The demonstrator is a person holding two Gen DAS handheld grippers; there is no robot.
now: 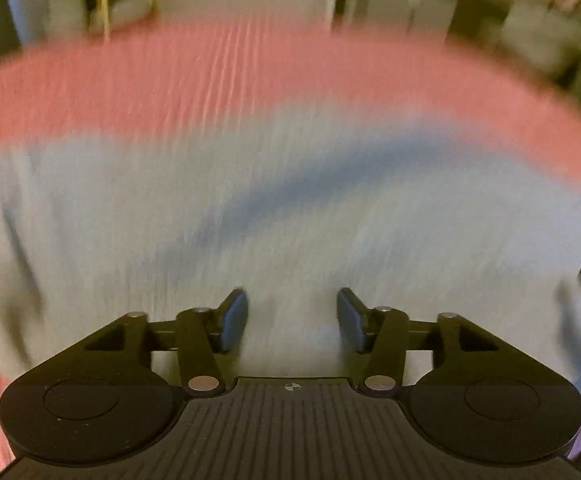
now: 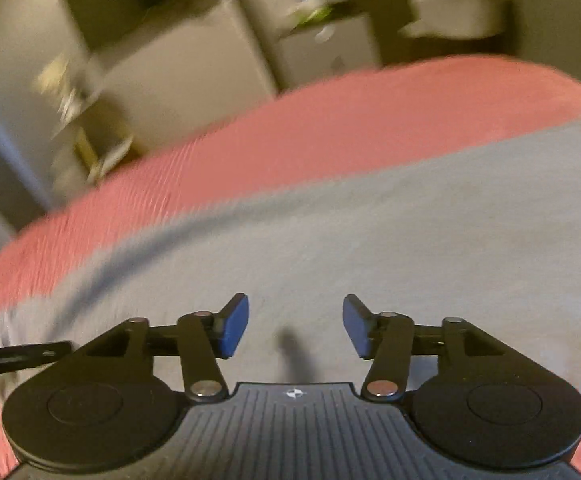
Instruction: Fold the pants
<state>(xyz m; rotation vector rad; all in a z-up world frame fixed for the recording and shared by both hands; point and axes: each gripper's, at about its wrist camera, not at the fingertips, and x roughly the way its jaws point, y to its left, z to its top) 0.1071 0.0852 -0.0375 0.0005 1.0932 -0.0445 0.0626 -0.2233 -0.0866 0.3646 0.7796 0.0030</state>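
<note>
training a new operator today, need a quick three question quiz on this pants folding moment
1. True or false: the left gripper is clamped on cloth.
2. The light grey-blue fabric pants lie on a cover of which colour? A green B coral pink C white
3. Fill in: the right gripper has its blue pads ____.

Key: 1 false, both jaws stand apart with nothing between them. 2 B, the ribbed coral pink bed cover. 3 open.

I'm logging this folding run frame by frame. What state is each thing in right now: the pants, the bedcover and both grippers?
Pants: light blue-grey, spread flat on the bedcover, one long crease showing; fold state unclear through the blur.
Bedcover: pink, ribbed, lying under the pants.
Left gripper: open, empty, above the pants.
Right gripper: open, empty, above the pants.
</note>
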